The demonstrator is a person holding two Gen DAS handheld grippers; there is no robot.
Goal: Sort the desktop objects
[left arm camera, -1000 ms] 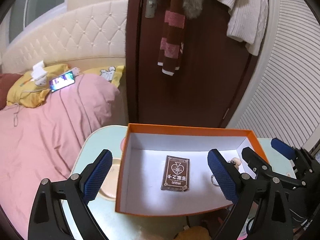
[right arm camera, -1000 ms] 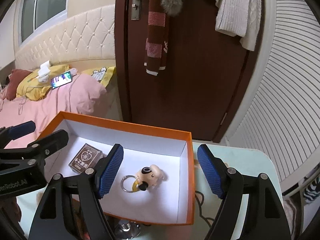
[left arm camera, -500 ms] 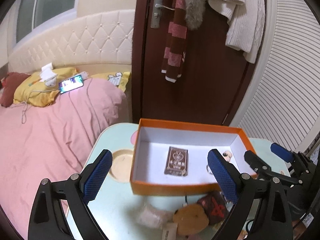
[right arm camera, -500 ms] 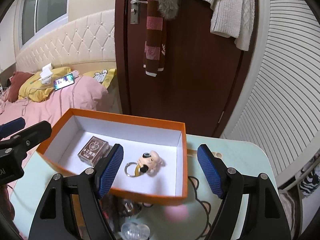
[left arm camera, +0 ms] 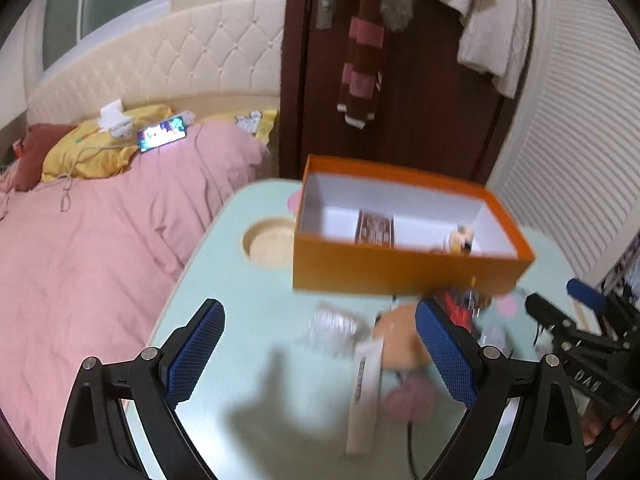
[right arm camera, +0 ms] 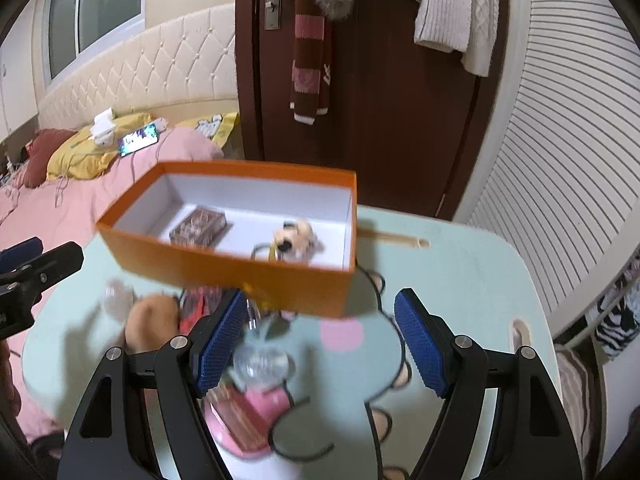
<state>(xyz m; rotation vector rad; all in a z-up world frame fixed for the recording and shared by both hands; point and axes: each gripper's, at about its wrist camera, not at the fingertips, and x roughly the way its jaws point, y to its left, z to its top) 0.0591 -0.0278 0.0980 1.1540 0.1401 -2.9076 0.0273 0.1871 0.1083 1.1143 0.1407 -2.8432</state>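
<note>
An orange box (left arm camera: pixel 400 270) (right arm camera: pixel 224 268) with a white inside stands at the far side of the mint table (left arm camera: pixel 240 320). In it lie a brown card deck (left arm camera: pixel 375 229) (right arm camera: pixel 198 225) and a puppy keychain (left arm camera: pixel 462 238) (right arm camera: pixel 294 236). In front of the box lies a blurred heap: a brown plush (left arm camera: pixel 400 336) (right arm camera: pixel 150 320), a clear plastic piece (left arm camera: pixel 334 324) (right arm camera: pixel 260 360), a white tube (left arm camera: pixel 364 392), a pink item (right arm camera: pixel 260 412) and a red item (right arm camera: pixel 198 306). My left gripper (left arm camera: pixel 318 306) hangs open above the heap. My right gripper (right arm camera: pixel 320 296) is open and holds nothing.
A round cup recess (left arm camera: pixel 268 242) is sunk in the table left of the box. A bed with a pink duvet (left arm camera: pixel 100 260) borders the table's left edge. A dark door (right arm camera: pixel 380 120) and a slatted wall (right arm camera: pixel 560 160) stand behind. A black cable (right arm camera: pixel 304 448) loops near the front.
Both grippers have drawn back from the box, which now looks smaller and farther. The heap of loose items in front of it has come into view. Neither gripper's jaws changed.
</note>
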